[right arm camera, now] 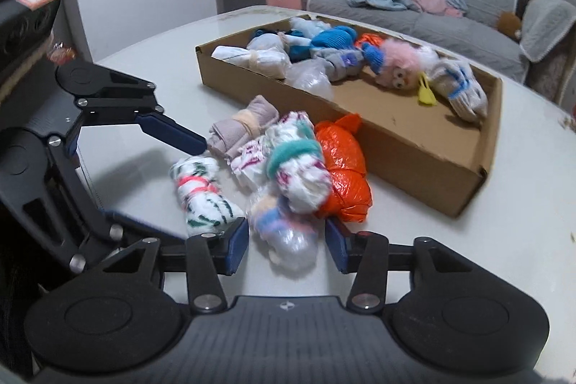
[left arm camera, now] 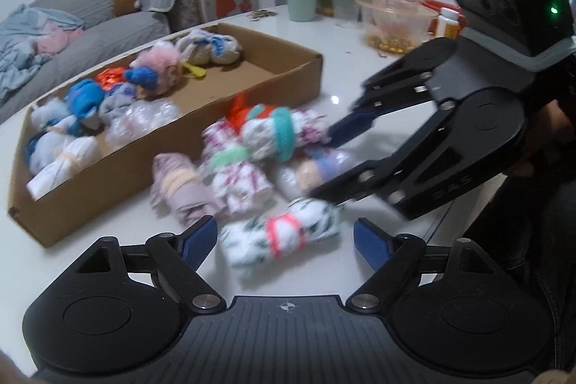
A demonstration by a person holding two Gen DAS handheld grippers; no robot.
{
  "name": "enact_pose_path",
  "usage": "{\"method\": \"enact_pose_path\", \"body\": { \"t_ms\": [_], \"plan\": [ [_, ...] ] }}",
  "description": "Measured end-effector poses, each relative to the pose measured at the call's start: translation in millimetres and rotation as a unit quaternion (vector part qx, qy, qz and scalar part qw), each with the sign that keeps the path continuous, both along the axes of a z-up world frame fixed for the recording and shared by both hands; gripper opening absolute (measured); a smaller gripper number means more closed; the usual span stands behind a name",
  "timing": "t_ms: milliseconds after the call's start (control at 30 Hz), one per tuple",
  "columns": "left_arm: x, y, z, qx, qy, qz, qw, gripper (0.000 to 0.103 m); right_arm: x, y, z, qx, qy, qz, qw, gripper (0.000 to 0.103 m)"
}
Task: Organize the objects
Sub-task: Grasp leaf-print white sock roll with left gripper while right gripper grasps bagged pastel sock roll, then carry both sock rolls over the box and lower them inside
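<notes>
we see the cardboard box [right arm camera: 424,146] on the table [right arm camera: 151,67], its far end packed with rolled bundles plus a pink plush [right arm camera: 403,63] and knit glove [right arm camera: 460,89]; near end bare. loose bundles lie against its long side. left gripper [left arm camera: 284,242] open over the green-print roll [left arm camera: 280,233]. right gripper [right arm camera: 286,245] open around a clear-wrapped bundle [right arm camera: 288,233], pads not pressing.

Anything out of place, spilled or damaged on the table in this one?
Nothing is damaged. A loose heap of rolled bundles and an orange plastic bag lies on the table outside the cardboard box, whose near end is bare. Small crumbs are scattered by the green cup.
</notes>
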State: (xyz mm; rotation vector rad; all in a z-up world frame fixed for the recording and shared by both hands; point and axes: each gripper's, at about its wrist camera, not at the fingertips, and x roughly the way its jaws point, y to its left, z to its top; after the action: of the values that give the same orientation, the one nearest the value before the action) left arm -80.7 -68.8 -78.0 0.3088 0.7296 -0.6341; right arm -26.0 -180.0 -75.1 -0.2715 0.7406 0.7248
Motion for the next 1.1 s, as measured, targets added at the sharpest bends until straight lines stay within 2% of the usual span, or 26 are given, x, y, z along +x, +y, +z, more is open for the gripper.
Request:
{"method": "enact_pose_path", "body": {
  "t_ms": [33, 133, 167, 200, 467, 633, 867, 1100],
  "plan": [
    [-0.3, -2.2, -1.5, 0.002, 0.0, -0.003, 1.0, 0.088, 0.4, -0.6, 0.5, 0.004, 0.002, 0.001, 1.0, 0.03],
    [-0.6, -3.5, -7.5, 0.002, 0.008, -0.007, 0.9999, 0.086, -6.6, -6.6, 2.6, 0.003, 0.003, 0.001, 1.0, 0.029],
    [-0.9, -1.7, -7.6, -0.005, 0.012, -0.008, 0.9999, 0.082, -10.5, -8.3, 2.2, -0.001, 0.001, 0.001, 1.0, 0.029],
    [-1.7, -0.2, -7.1, -0.01, 0.013, -0.009, 0.9998, 0.073, -14.4, -12.8, 1.8, 0.001, 0.0, -0.001, 1.0, 0.029],
    [-12.3, -3.0, -4.4, -0.003, 0.013, -0.032, 0.9994, 0.069, -22.2, -37.2, 7.0, 0.017, 0.009, -0.024, 1.0, 0.029],
    [-13.0, 2.7, 1.8, -0.01, 0.006, -0.009, 0.9999, 0.068, -19.5, -41.6, 9.7, 0.019, 0.002, -0.033, 0.999, 0.029],
    [-8.1, 23.6, 30.0, -0.027, -0.007, 0.018, 0.9994, 0.068, -18.9, -55.3, 29.3, 0.019, -0.014, -0.037, 0.999, 0.029],
    [8.3, 41.5, 77.3, -0.037, -0.045, 0.034, 0.9977, 0.068, -3.6, -65.6, 68.5, 0.006, -0.057, -0.04, 0.998, 0.029]
  ]
}}
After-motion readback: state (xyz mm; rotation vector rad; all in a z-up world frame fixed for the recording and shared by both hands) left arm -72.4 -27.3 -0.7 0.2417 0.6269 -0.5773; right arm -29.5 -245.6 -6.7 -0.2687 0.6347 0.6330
